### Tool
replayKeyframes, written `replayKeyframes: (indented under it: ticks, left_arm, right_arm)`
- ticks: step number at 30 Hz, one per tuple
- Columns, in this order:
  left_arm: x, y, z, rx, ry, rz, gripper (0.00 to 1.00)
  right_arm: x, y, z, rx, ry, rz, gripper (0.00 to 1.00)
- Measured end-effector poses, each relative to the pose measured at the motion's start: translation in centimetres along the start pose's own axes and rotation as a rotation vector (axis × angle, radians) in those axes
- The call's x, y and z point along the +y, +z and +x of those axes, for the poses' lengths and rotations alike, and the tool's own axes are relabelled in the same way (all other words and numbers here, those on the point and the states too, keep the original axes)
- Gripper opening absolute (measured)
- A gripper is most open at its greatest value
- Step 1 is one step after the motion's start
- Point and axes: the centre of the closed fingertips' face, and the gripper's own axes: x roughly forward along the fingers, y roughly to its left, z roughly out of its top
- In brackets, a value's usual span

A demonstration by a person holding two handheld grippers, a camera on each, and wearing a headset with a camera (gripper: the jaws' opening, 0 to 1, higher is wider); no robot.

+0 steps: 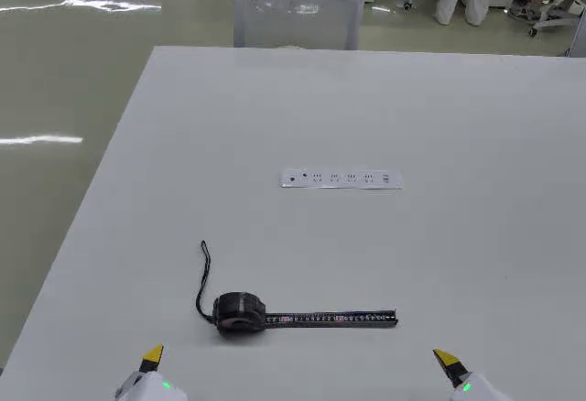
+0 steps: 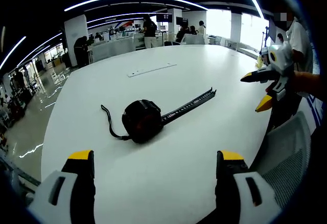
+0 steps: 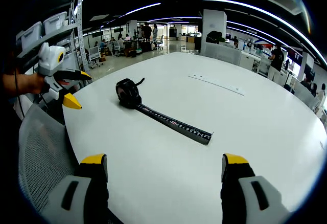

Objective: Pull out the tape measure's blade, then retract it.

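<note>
At the near left edge of the table (image 1: 165, 145), the left tongs (image 1: 151, 364) hovered with their yellow-tipped jaws spread wide and nothing between them. In the left gripper view the two jaws rose well apart, with bare white table top between them and the tape measure (image 2: 142, 120) lying ahead, untouched.

Just to the right, a thin black strap (image 1: 202, 277) ran from the tape measure's case (image 1: 240, 310) back toward the far side of the table and ended in a small loop. The case itself was black and rounded, and it rested near the front edge, between the two tongs but closer to the left one.

From the case the blade (image 1: 334, 319) lay drawn out flat on the table, running straight to the right, its printed scale facing up and its dark end hook at the far right.

Farther back, near the middle of the table, a white power strip (image 1: 341, 178) sat flush in the surface, and a grey mesh chair (image 1: 295, 16) stood behind the far edge.

At the near right, the right tongs (image 1: 449, 363) hovered clear of the blade's tip. In the right gripper view their jaws also stood wide apart and gripped nothing, and the blade's end lay just ahead of them.
</note>
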Motion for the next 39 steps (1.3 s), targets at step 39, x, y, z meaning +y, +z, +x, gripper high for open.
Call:
replayKeyframes:
  ticks: [39]
  left_arm:
    - [-0.16, 0.29, 0.53, -0.004, 0.064, -0.052, 0.92]
  right_arm:
    - [-0.45, -0.36, -0.16, -0.005, -0.009, 0.002, 0.91]
